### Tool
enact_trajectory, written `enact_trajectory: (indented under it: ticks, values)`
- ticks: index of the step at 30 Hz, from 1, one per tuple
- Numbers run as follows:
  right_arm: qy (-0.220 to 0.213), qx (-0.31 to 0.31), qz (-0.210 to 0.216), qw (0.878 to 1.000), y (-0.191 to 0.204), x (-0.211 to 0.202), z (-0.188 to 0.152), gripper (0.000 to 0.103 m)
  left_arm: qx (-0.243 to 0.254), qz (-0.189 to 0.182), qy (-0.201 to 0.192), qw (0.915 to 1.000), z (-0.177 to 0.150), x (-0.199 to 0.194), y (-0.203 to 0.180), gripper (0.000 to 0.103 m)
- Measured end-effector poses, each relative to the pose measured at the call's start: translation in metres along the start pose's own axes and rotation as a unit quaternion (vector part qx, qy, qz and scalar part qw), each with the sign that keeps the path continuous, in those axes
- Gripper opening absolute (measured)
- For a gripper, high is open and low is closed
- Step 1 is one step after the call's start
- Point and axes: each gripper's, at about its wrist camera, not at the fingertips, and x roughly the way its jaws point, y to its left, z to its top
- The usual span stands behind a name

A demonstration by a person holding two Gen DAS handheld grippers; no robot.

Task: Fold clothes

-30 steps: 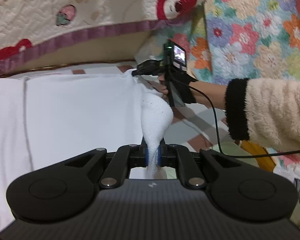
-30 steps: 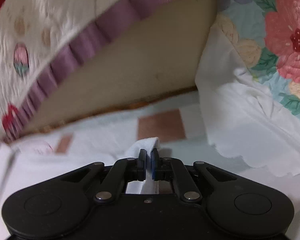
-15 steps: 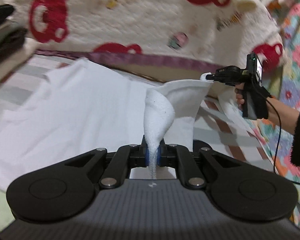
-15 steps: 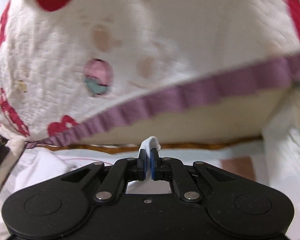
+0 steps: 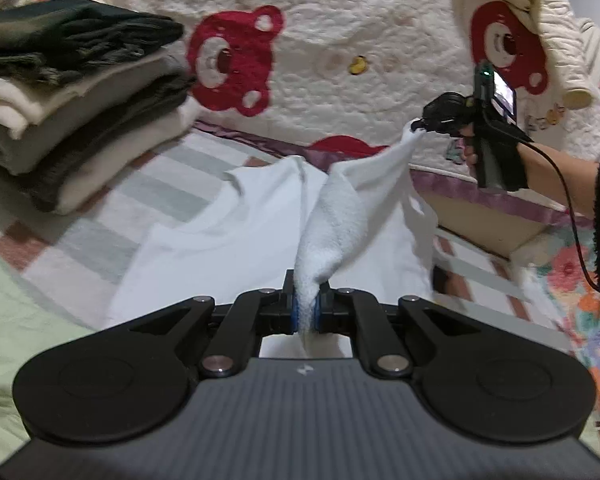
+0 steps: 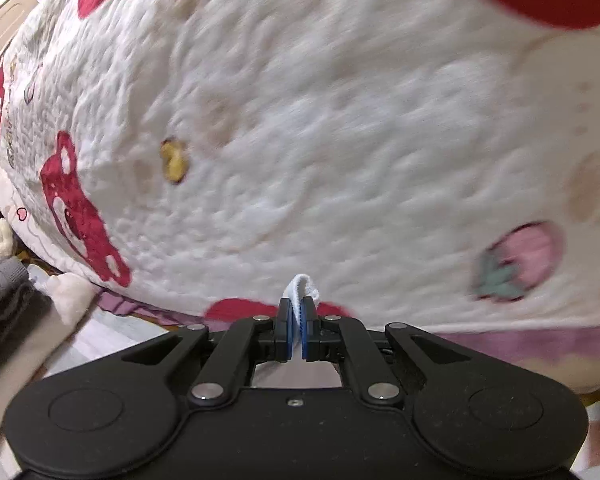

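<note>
Shirt [image 5: 236, 248] edge is up off the bed [image 5: 100, 216], pinched tight in my left tongs [image 5: 306, 316] and right tongs [image 6: 296, 332]; mid-fold, next carry it across evenly.

**Things around the bed**

A big white quilt with red bears [image 5: 340, 60] hangs at the back. It has a purple edge [image 6: 540, 344]. A striped sheet [image 5: 140, 200] covers the bed. A flowery blanket [image 5: 572, 280] lies on the right.
</note>
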Motion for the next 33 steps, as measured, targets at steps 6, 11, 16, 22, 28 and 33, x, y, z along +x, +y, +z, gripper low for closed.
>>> enact_trajectory:
  ticks: [6, 11, 16, 22, 28, 33]
  values:
    - [0.028, -0.072, 0.002, 0.997, 0.052, 0.028, -0.011, 0.006, -0.053, 0.001, 0.006, 0.9986, -0.005, -0.001, 0.037, 0.006]
    - [0.025, -0.068, 0.004, 0.997, 0.059, 0.03, 0.0, 0.006, -0.079, -0.012, 0.003, 0.9968, -0.003, -0.004, 0.054, 0.006]
    - [0.02, -0.042, 0.012, 0.999, 0.058, 0.03, -0.003, 0.006, -0.11, -0.024, 0.017, 0.9935, -0.006, 0.002, 0.067, 0.006]
    - [0.03, -0.039, 0.013, 0.999, 0.069, 0.045, -0.012, 0.006, -0.081, 0.006, 0.038, 0.9959, -0.015, 0.01, 0.065, 0.006]
    - [0.033, -0.041, 0.015, 0.999, 0.088, 0.07, -0.014, 0.006, -0.099, 0.016, 0.057, 0.9933, -0.017, 0.023, 0.078, 0.006]
    - [0.009, 0.025, 0.042, 0.999, 0.091, 0.084, -0.022, 0.049, -0.143, 0.029, 0.083, 0.9858, -0.019, 0.037, 0.101, 0.007]
